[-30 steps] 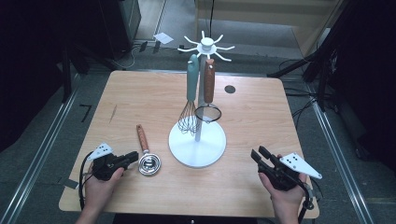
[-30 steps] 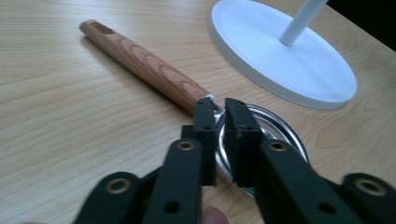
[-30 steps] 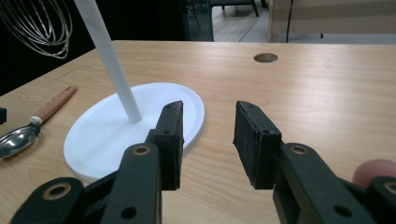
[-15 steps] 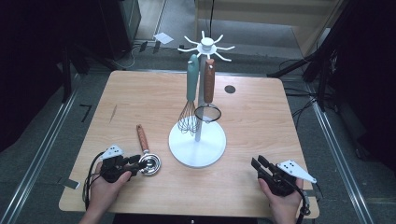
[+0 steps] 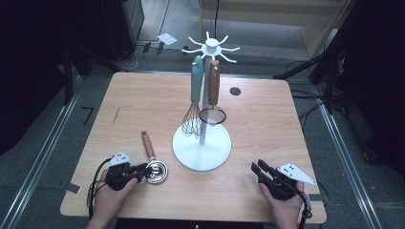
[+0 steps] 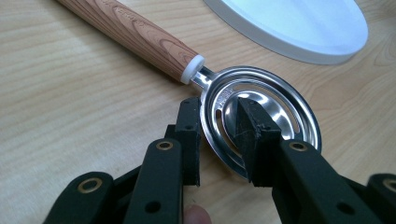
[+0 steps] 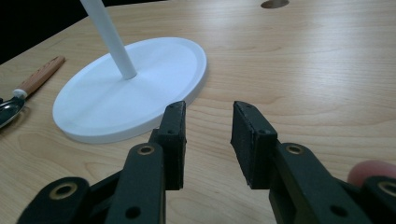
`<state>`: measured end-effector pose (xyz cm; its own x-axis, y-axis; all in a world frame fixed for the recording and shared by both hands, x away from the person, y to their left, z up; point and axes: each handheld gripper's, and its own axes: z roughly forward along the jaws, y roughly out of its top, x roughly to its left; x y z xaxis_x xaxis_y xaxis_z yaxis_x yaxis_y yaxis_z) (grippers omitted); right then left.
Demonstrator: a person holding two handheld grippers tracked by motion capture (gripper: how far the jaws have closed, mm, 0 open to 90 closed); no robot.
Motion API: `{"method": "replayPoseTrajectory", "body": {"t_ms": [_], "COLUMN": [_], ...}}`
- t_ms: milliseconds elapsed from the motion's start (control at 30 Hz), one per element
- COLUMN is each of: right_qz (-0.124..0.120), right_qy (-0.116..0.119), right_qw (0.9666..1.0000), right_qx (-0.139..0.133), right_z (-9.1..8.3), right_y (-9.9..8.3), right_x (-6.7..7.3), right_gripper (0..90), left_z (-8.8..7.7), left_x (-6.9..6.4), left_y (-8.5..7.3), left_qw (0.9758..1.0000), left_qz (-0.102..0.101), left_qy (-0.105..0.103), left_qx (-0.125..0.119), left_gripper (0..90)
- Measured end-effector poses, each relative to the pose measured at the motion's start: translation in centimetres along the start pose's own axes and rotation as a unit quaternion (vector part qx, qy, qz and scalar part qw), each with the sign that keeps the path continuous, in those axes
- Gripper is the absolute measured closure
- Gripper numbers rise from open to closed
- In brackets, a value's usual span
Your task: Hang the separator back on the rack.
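The left gripper point(image 6: 218, 128) has its jaws astride the near rim of the metal bowl point(image 6: 261, 112) of a wood-handled egg separator point(image 5: 152, 157). One pad sits outside the rim and the other inside the bowl. The jaws have just been closing, with that rim between them. From the left gripper view the pads look close against the metal, but I cannot tell whether they already press on it. The separator lies flat on the desk point(image 5: 267, 119), just to the left of the white stand point(image 5: 202, 148), with its handle point(image 6: 135, 37) pointing away from the person.

The separator will probably handle as a light, stiff thing. Its polished, slotted bowl looks slippery and thin-edged, so a pinch on the rim could slide or let the tool swing under the weight of the handle. The handle near its white collar point(image 6: 192, 69) seems the surer place to hold, since it is thicker and less slick.

The right gripper point(image 7: 208, 140) rests on the desk to the right of the stand's base, its jaws apart with nothing between them. A teal-handled whisk point(image 5: 195, 98) and a brown-handled strainer point(image 5: 212, 98) hang from the stand's hooks.
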<state>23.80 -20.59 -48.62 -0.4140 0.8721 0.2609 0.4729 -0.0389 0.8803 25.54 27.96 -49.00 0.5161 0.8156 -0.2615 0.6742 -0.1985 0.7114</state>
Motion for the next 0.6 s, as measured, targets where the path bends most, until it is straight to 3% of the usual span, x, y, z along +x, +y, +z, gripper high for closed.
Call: {"method": "replayPoseTrajectory", "body": {"t_ms": [200,300,600], "right_qz": [-0.012,-0.019,-0.025], "right_qy": [0.019,0.024,0.040], "right_qw": [0.9997,0.9994,0.9988], "right_qx": [0.013,0.015,0.014], "right_z": [1.1,1.3,1.7], "right_y": [-0.1,-0.2,-0.4], "right_x": [1.5,2.0,3.2], "right_gripper": [67.1,67.1,67.5], "left_z": [-0.3,-0.2,0.4], "left_x": [-1.1,-2.0,-3.9], "left_y": [-0.6,-0.7,-0.9], "left_qw": [0.9998,0.9997,0.9999], "left_qz": [-0.018,-0.015,-0.009], "left_qy": [0.008,0.017,0.008], "left_qx": [0.000,0.004,0.006], "left_gripper": [70.0,69.7,69.4]}}
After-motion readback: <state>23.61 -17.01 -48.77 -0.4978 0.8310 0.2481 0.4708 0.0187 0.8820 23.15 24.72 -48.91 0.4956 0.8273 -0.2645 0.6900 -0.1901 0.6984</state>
